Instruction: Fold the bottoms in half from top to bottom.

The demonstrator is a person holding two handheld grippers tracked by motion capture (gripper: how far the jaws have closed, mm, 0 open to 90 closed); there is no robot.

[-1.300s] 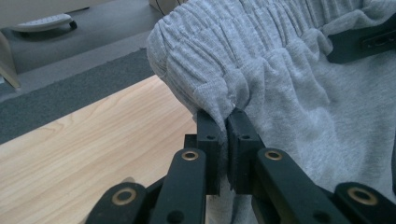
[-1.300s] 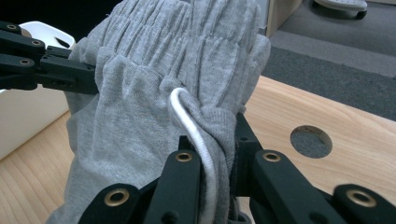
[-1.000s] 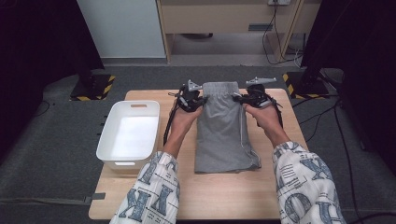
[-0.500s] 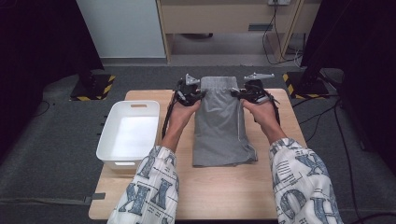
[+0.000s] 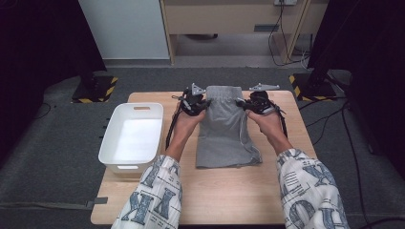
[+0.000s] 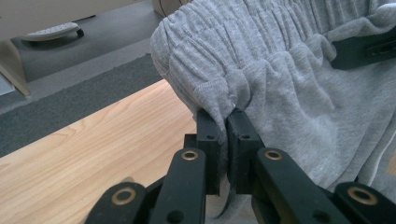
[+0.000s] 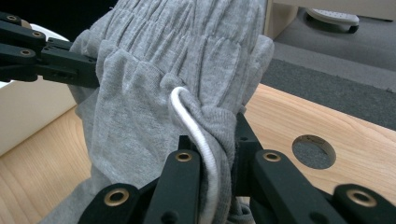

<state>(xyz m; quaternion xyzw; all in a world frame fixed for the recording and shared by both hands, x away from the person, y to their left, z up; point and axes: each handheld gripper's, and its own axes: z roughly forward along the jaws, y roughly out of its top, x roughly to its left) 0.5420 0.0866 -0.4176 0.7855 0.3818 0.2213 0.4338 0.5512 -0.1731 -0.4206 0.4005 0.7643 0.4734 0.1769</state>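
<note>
Grey sweat shorts lie folded lengthwise on the wooden table, waistband at the far end. My left gripper is shut on the left side of the gathered waistband, with cloth pinched between its pads. My right gripper is shut on the right side of the waistband, with the white drawstring caught in the fold it holds. In the right gripper view the left gripper's jaw comes in from the left edge onto the cloth. The waistband end is lifted a little off the table.
A white plastic bin stands on the table's left part, empty. The table has a round hole near its right far corner. Beyond the table are grey floor, a cabinet and cables.
Both hands have moved slightly away from me with the waistband, and the shorts have slid a bit toward the far edge. Both grips stay the same.
</note>
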